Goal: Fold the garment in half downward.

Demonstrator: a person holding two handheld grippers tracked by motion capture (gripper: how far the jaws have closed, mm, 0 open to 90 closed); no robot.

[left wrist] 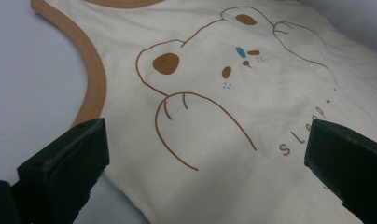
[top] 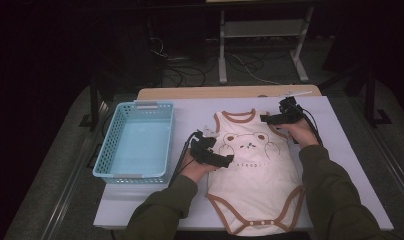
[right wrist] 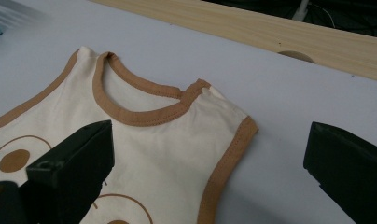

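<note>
While it lies flat and face up on the pale table cover (top: 340, 145), the cream baby bodysuit (top: 257, 185) with brown trim sits at the middle of the high view, its neckline toward twelve o'clock and its snap crotch toward six. A brown bear print (top: 249, 142) with small lettering beneath it marks the chest. At the garment's nine o'clock edge, the left gripper (top: 225, 160) hovers low over the fabric with its jaws spread wide, one over the side hem and the other over the lettering, nothing between them. At about one o'clock, the right gripper (top: 270, 119) stands by the shoulder strap, its jaws likewise wide apart and empty, straddling the brown-edged armhole. Well off at nine o'clock rests a light blue plastic basket (top: 107, 150), beside the bodysuit but apart from it. Beyond the cover, at twelve o'clock, a strip of bare wooden tabletop (top: 215, 92) shows.
</note>
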